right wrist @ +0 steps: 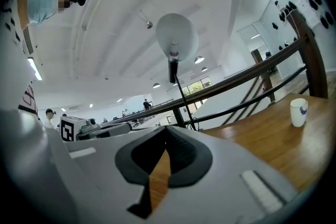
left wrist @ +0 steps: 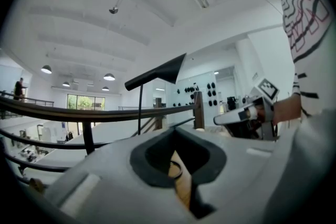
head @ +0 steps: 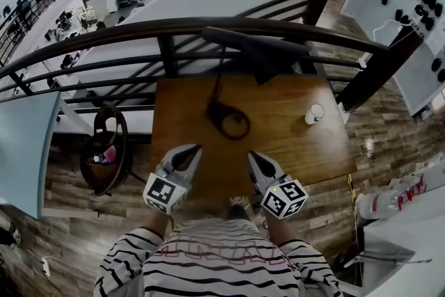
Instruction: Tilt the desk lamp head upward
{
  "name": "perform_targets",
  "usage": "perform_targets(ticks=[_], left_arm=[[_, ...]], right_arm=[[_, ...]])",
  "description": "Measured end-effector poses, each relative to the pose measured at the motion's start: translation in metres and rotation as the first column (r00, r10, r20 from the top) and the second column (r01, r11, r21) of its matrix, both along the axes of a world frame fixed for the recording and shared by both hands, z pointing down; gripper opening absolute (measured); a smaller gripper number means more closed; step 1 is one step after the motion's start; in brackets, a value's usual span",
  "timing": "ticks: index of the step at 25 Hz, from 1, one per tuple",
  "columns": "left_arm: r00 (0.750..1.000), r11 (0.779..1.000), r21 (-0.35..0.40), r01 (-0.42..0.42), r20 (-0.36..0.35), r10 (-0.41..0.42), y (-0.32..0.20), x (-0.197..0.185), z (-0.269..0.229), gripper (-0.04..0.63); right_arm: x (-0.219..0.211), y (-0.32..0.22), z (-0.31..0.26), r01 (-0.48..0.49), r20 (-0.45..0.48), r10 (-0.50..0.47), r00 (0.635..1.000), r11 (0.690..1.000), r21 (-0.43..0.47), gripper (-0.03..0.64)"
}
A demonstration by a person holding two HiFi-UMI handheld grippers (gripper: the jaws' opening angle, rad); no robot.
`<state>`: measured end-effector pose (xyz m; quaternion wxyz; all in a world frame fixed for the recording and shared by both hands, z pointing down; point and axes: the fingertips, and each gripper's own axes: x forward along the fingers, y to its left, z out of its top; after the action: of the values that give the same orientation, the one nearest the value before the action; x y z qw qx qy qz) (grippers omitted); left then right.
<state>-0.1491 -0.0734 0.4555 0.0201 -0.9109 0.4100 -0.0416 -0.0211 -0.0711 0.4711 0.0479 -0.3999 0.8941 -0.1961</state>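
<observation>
A black desk lamp stands at the back of the wooden table (head: 292, 142). Its ring base (head: 229, 120) lies mid-table, and a thin stem rises to the wide dark head (head: 261, 49) near the railing. My left gripper (head: 190, 149) and right gripper (head: 254, 158) hover over the table's near edge, side by side, both shut and empty, well short of the lamp. The left gripper view shows the lamp head (left wrist: 157, 73) side-on and the right gripper (left wrist: 247, 113). Its underside appears as the lamp head (right wrist: 176, 34) in the right gripper view, above the stem (right wrist: 181, 94).
A white cup (head: 314, 113) stands at the table's right side, cup (right wrist: 298, 112). A dark curved railing (head: 139, 30) runs behind the table over a drop to a lower floor. A round dark chair (head: 104, 149) sits left of the table.
</observation>
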Motion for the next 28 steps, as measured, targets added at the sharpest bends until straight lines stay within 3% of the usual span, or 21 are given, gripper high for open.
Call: perform_targets(ticks=[12, 28], left_arm=[[0.999, 0.999, -0.016, 0.034, -0.007, -0.034, 0.024, -0.015, -0.005, 0.003], [1.000, 1.000, -0.018, 0.017, 0.000, -0.017, 0.041, -0.009, 0.002, 0.003]], right_arm=[[-0.015, 0.017, 0.005, 0.020, -0.022, -0.021, 1.000, 0.999, -0.025, 0.000], [-0.014, 0.032, 0.000, 0.026, -0.035, -0.027, 0.999, 0.999, -0.018, 0.000]])
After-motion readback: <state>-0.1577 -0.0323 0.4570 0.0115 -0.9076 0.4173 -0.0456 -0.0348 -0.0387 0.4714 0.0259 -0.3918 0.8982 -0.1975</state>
